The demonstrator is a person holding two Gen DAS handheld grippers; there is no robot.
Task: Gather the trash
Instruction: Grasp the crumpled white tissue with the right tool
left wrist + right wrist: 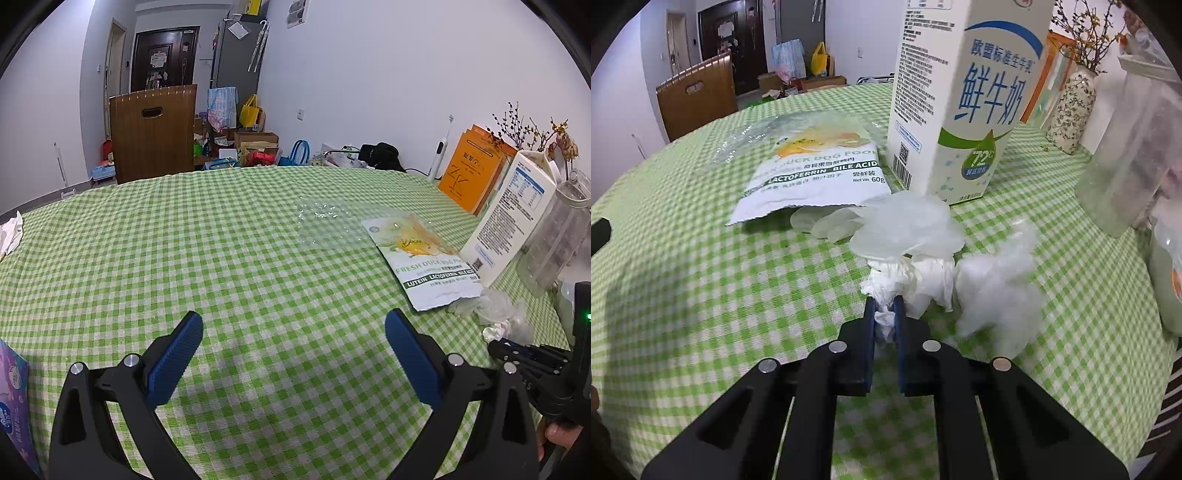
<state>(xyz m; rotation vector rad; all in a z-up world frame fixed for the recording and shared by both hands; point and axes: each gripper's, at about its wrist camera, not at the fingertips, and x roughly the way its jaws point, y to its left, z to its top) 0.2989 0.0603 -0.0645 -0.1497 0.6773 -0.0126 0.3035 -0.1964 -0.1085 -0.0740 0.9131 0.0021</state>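
Surface: table [221, 236] under a green checked cloth; trash lies near its right edge.
Right gripper [885, 306]: jaws together, clamped on a crumpled white tissue [905, 280] — the paper bunches between the blue pads and spills out ahead of the tips.
Left gripper [293, 325]: jaws wide apart, nothing between them, hanging over bare cloth toward the near edge.
Tissue, position: resting on the cloth directly ahead of the right gripper, in front of the milk carton [960, 96]; not yet lifted, as far as the right wrist view shows.
Neighbours: a clear glove [905, 225] lies touching the far side of the tissue; a crumpled plastic film [993, 288] sits just beside it on the right (contact with the tissue cannot be told).
Other trash: an empty dog food pouch [816, 173] lies flat beyond the glove, its torn end toward the near edge and its long axis running away toward the far edge; a clear wrapper [325, 221] lies past it.
Key relation: the whole pile is off to the right of the left gripper and right at the tips of the right one — the right hand is the nearer, by far.
Judgement, step in hand: grasp made; lift comes next.
Judgement, risk: the glove may drag along with the tissue, and the carton stands close behind, so a straight pull up and back looks safest.
Judgement, progress: early; most pieces are on the table.
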